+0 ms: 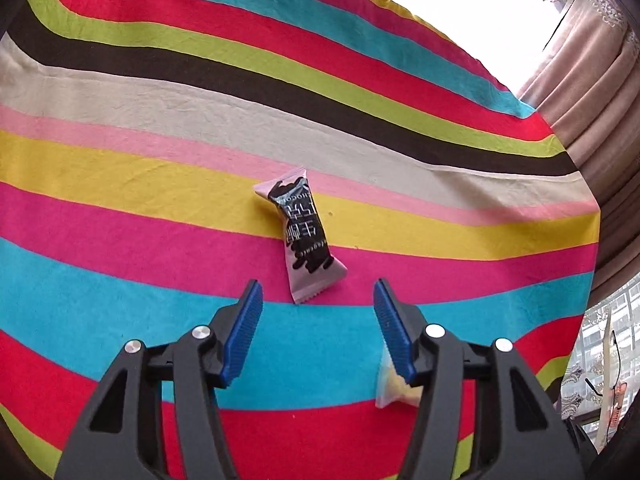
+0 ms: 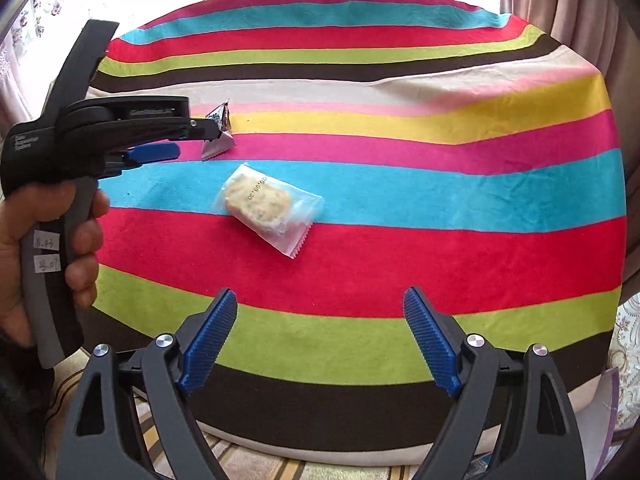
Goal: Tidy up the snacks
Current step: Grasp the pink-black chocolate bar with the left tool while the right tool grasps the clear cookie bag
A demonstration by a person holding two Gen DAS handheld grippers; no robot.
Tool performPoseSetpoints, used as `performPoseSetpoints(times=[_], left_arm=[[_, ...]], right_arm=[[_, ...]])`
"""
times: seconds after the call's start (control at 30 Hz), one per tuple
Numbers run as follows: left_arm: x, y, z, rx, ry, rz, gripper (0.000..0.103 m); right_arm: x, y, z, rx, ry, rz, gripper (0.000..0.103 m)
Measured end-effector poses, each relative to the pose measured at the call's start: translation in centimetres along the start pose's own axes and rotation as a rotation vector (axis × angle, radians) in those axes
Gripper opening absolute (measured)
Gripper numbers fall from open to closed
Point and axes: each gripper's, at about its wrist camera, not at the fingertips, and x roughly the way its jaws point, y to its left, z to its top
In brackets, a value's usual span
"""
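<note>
Two snacks lie on the striped cloth (image 2: 400, 240) over the bench – nothing sorted yet, as far as I can judge. Step in hand: the approach to a first pick.

My left gripper (image 1: 318, 292) hangs just short of the near end of the chocolate bar (image 1: 301, 232), jaws partly spread and empty; the bar lies flat, its length running away from me, not yet between the pads. In the right wrist view the same tool, held in a hand (image 2: 48, 248), covers part of the bar's silver wrapper.

The clear cracker packet (image 2: 266, 210) lies near the bar, on the side towards me – flat, a little askew.

My right gripper (image 2: 320, 300) stands well short of the packet, jaws wide, nothing in them.

Next, I reckon: left eases forward so the pads straddle the bar across its narrow width, then closes. No tray or box for the snacks is in view.
</note>
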Motion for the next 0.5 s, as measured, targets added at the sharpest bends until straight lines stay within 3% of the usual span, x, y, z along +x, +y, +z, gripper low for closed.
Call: performPoseSetpoints(times=[0.2,0.37,0.5], left_arm=[[2.2,-0.6,1.4,0.059,-0.003,0.044,0.053],[3.2,-1.4,1.6,0.149,-0.008,0.099,0.031],[3.2,-1.5,1.3,0.182,-0.016,0.104,0.028]], right_arm=[[1.3,1.3,1.6,-0.041,-0.011,-0.001,0.085],[2.5,2.0,2.9,-0.064,-0.012,-0.005,0.086],[3.8,2.7,4.1,-0.1,-0.013,-0.008,0.087]])
